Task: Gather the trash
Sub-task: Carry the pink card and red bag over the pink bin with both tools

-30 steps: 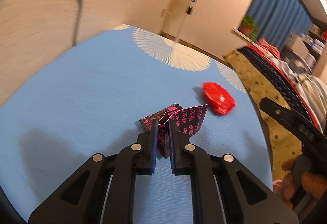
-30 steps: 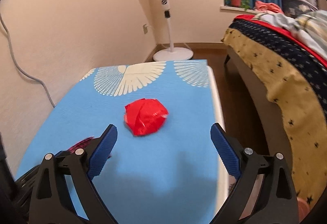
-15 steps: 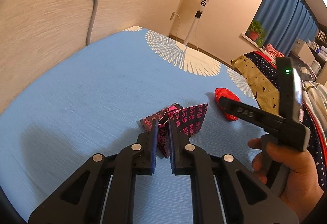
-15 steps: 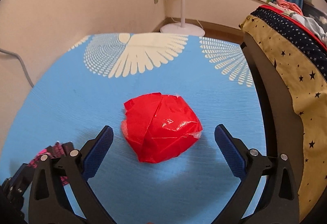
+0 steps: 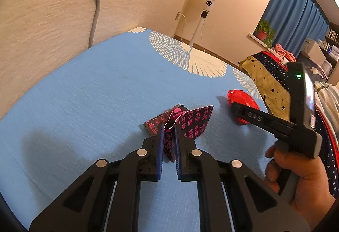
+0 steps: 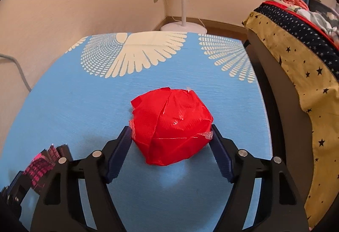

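- Pinching a black wrapper point(image 5: 191, 124) with pink print, the left gripper point(image 5: 169, 147) has its jaws nearly together on it, over the blue cloth point(image 5: 95, 94)
- right gripper point(image 6: 170, 141) closing around the red crumpled ball point(image 6: 171, 124); pads at its sides; ball lying on the cloth, near the right edge; firm contact cannot be told
- a hand point(image 5: 296, 177) holds the right tool

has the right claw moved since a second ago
Yes: the right claw came forward and down the blue table to the red wad, and is closing around it.
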The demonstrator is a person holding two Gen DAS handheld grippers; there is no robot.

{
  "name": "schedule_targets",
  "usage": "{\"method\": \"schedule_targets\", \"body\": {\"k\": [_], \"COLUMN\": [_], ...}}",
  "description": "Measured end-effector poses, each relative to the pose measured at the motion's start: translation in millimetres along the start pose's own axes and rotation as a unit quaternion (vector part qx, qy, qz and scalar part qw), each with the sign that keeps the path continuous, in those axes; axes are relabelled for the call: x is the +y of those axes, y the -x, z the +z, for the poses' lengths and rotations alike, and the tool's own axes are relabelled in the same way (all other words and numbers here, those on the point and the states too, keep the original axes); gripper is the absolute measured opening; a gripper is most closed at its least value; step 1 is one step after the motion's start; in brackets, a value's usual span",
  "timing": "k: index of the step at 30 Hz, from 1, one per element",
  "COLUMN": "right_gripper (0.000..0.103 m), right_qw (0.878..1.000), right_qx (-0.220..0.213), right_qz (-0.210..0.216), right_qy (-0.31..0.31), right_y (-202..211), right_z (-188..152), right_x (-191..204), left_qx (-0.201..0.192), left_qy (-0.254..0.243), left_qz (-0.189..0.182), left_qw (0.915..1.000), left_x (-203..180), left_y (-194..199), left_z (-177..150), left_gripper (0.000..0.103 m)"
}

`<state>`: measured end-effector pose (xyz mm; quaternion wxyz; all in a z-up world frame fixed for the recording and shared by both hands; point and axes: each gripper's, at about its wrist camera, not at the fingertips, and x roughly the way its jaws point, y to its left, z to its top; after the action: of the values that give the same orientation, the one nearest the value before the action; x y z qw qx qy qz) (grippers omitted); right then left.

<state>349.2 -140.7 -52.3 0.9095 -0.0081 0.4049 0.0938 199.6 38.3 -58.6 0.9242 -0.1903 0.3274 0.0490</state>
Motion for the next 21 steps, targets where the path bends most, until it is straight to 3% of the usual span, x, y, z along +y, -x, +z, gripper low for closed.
{"method": "schedule_targets", "body": {"k": [12, 21], "right_gripper": [0.071, 0.071], "right_qw": [0.999, 0.996], "right_qx": [-0.039, -0.082], "right_qz": [-0.001, -0.014], "right_qy": [-0.021, -0.032], "right_y": [95.6, 186.3], "right_z": [-38.0, -71.0], "right_x": [-19.2, -28.1], "left_qx": [-0.006, -0.019], "left_qy": [-0.025, -0.059], "left_qz": [-0.007, -0.02], "left_qw": [0.9996, 0.9979], "left_x": [-14.7, -33.9], "left_y": [23.5, 67.0], "left_z": [-2.6, -11.5], "left_gripper": [0.007, 0.007]}}
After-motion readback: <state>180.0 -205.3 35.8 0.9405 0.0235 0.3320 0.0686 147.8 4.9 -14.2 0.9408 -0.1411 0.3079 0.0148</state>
